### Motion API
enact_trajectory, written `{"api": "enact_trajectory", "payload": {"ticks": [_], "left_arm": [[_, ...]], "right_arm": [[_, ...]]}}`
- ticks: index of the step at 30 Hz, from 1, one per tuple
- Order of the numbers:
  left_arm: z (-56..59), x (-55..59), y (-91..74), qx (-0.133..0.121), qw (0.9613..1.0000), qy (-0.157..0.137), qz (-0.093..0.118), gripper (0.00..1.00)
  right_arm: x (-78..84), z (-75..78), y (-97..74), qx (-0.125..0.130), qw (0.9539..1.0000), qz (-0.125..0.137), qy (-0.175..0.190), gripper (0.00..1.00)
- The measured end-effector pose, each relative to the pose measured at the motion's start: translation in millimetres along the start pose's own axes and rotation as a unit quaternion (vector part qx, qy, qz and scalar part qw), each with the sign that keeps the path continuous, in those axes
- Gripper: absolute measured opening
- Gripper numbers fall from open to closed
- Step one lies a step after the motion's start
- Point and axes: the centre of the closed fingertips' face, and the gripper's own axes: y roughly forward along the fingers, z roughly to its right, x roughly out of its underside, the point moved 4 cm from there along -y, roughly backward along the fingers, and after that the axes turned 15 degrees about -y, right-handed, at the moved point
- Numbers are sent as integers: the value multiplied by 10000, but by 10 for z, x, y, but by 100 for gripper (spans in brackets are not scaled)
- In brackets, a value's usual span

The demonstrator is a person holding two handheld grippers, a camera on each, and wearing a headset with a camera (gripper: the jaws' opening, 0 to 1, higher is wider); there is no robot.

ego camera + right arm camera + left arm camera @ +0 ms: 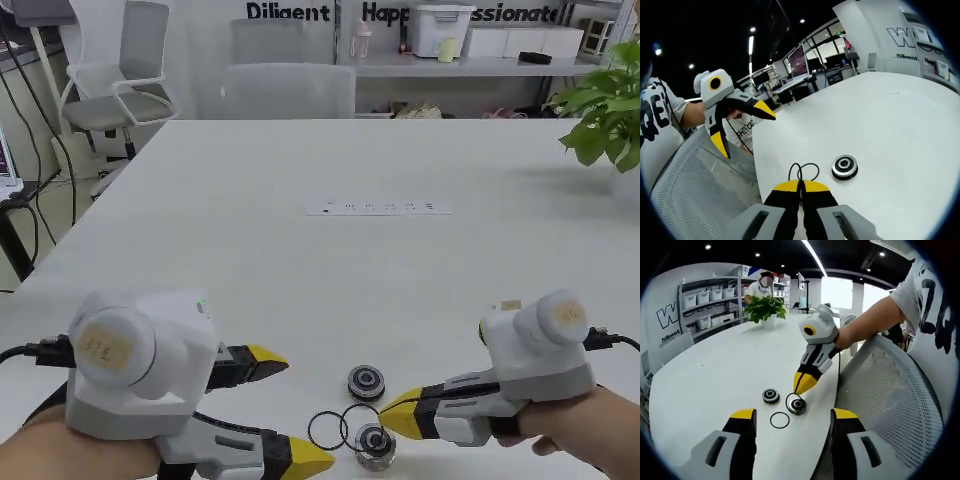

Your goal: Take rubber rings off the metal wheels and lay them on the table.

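Hand-held gripper point(801, 183) (right) tight on ring point(810, 164)

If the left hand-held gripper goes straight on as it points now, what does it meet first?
Most likely the loose rubber ring lying flat on the table, ahead between its open jaws. Just past it stand the near metal wheel and the right hand-held gripper; depth is unclear.

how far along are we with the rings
Done: one ring lies loose on the table. In hand: the right gripper is shut on a second ring by the near wheel. Left: lay it down; the far wheel has a black rim, perhaps a ring.
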Motion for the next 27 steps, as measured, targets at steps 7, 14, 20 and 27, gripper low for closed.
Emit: {"api": "enact_trajectory", "payload": {"ticks": [7,14,20,27], "left_arm": [[-89,42,-133,-182,9998,-49,85,58],[-168,66,-249,-334,9993,-69,166,58],[-214,89,-293,-404,9988,-147,218,58],[-241,108,-311,-435,9986,-192,226,58]], "right_arm": [[-133,-3,86,-49,10000,41,-54,0],[-221,-11,235,-90,9999,26,-129,0],[-193,34,336,30,9999,-80,-111,0],[-128,74,438,188,9994,-276,-77,0]]}}
